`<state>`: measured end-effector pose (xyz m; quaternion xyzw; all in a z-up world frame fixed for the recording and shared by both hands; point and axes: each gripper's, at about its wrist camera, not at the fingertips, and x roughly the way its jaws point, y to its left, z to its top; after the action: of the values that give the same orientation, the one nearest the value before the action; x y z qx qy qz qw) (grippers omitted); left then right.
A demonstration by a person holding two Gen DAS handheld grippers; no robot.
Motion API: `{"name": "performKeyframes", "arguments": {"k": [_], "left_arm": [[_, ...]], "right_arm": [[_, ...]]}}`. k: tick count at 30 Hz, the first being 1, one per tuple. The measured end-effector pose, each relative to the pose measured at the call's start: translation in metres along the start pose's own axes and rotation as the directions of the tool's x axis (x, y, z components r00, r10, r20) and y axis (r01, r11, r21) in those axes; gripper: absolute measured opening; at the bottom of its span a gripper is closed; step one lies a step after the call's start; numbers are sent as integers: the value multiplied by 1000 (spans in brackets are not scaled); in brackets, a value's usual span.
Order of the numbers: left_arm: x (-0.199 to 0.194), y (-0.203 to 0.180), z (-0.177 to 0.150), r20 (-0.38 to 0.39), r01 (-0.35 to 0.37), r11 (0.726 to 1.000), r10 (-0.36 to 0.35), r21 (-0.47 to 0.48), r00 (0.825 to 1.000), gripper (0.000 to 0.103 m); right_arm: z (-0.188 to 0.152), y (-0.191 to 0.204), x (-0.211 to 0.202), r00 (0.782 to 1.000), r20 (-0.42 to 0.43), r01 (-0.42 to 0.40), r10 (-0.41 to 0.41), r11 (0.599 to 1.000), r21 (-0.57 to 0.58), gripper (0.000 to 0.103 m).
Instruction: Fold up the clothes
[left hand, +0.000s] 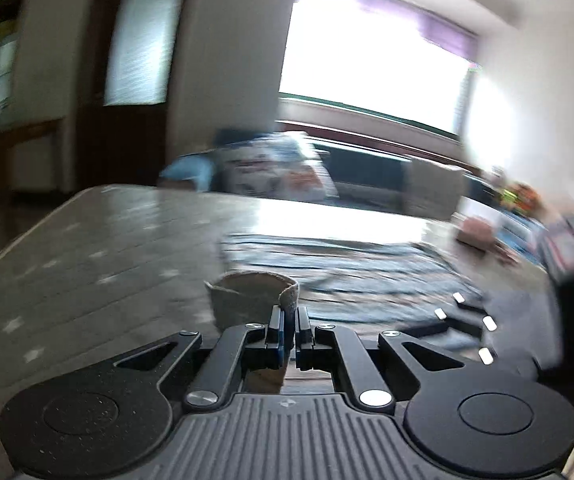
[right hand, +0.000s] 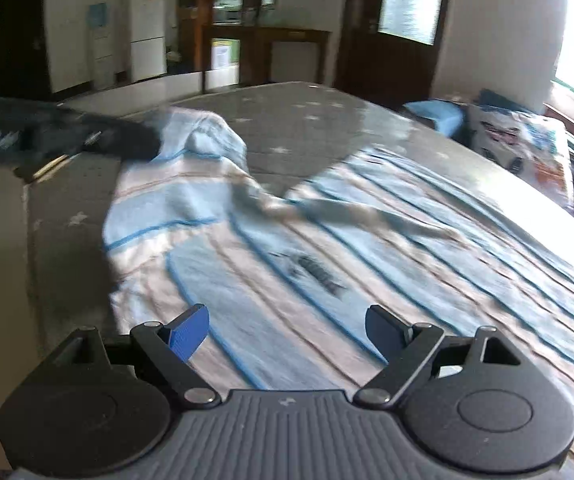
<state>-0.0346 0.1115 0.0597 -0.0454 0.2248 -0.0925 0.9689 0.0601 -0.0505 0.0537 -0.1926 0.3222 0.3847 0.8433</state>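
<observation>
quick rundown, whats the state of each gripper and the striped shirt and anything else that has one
left gripper: shut on a cuff of the striped shirt, lifted off the table
right gripper: open, holding nothing, over the shirt
striped shirt: spread on the table, not yet folded, one sleeve raised and bunched at the left gripper
table: covered with a grey star-print cloth
door: shut

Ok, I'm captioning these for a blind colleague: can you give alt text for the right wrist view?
An open right hand-held gripper hovers over a blue, white and beige striped garment spread on a grey star-patterned table. At upper left, the left hand-held gripper holds the garment's sleeve. A fridge and wooden cabinets stand behind.
</observation>
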Motion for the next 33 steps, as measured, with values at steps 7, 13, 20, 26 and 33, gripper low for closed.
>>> {"name": "performKeyframes", "arguments": {"k": [7, 13, 20, 26, 33], "left_arm": [[27, -40, -23, -140, 188, 971, -167, 147, 976, 5], [30, -49, -33, -227, 234, 953, -189, 192, 955, 9], [25, -22, -21, -182, 90, 982, -60, 164, 981, 9], [48, -4, -44, -270, -36, 978, 92, 208, 958, 10], [41, 0, -42, -245, -53, 978, 103, 203, 964, 12]], "right_arm": [[-27, -45, -29, 995, -19, 96, -95, 988, 118, 87], [-36, -57, -35, 994, -24, 105, -103, 981, 162, 87], [-19, -49, -35, 999, 31, 38, -43, 985, 167, 82], [-10, -28, -14, 998, 8, -56, 56, 988, 144, 65], [-9, -7, -4, 989, -11, -146, 149, 981, 126, 38]]}}
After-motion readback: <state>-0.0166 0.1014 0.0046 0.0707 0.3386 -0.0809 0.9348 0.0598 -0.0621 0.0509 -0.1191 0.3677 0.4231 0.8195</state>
